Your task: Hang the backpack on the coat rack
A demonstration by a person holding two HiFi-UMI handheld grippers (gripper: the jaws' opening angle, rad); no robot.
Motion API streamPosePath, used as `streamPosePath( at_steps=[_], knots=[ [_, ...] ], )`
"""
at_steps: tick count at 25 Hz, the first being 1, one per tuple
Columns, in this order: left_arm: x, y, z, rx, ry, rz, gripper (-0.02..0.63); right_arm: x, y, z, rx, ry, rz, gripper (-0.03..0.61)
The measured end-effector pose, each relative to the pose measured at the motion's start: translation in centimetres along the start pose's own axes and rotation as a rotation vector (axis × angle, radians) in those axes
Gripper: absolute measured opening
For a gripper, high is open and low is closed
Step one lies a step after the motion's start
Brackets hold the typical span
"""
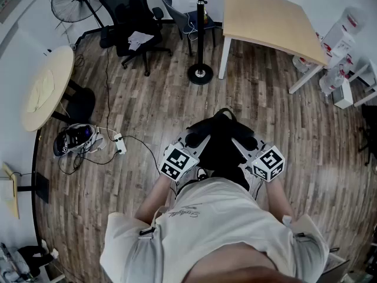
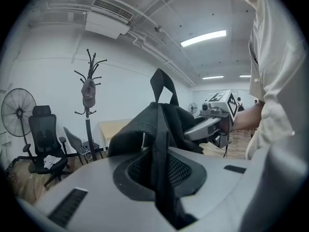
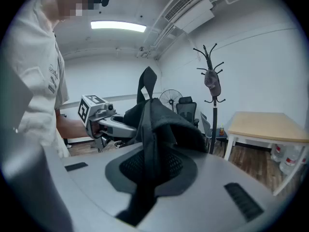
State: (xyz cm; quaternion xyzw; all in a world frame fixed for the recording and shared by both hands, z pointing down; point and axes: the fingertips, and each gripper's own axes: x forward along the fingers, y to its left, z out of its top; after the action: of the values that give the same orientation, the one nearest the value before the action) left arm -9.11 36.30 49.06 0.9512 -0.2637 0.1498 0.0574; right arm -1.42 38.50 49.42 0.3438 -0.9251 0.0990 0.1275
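Note:
A black backpack (image 1: 221,146) hangs in front of the person, held up between both grippers. My left gripper (image 1: 195,139) is shut on a black strap (image 2: 161,178) of the backpack (image 2: 149,129); the strap runs down between its jaws. My right gripper (image 1: 242,142) is shut on another strap (image 3: 148,178) of the same backpack (image 3: 159,120). Each gripper shows in the other's view: the right gripper (image 2: 208,127) and the left gripper (image 3: 114,125). The coat rack (image 1: 201,34) stands ahead on its round base, a dark thing hanging near its top (image 2: 88,93) (image 3: 211,83).
A light wooden table (image 1: 271,19) stands right of the rack. A black office chair (image 1: 129,22) and a fan (image 1: 73,2) are at the back left. A round table (image 1: 47,87), a helmet-like object (image 1: 73,139) and a power strip (image 1: 119,144) with cables lie left.

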Motion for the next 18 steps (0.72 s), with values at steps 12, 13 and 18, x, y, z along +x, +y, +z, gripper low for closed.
streamPosePath(
  at_steps=[12,13,18],
  knots=[
    [2.5,2.6,-1.3,-0.06,0.047,-0.036,0.044,2.5,-3.1,-1.1,0.057,0.029,-0.017,0.029],
    [2.9,3.2,-1.4,-0.066,0.054,-0.032,0.046,2.9,-3.7,-1.1,0.06,0.03,-0.008,0.029],
    [5.4,6.5,-0.8,-0.094,0.088,0.015,0.044,5.3,-7.5,-0.5,0.095,0.022,0.026,0.029]
  ],
)
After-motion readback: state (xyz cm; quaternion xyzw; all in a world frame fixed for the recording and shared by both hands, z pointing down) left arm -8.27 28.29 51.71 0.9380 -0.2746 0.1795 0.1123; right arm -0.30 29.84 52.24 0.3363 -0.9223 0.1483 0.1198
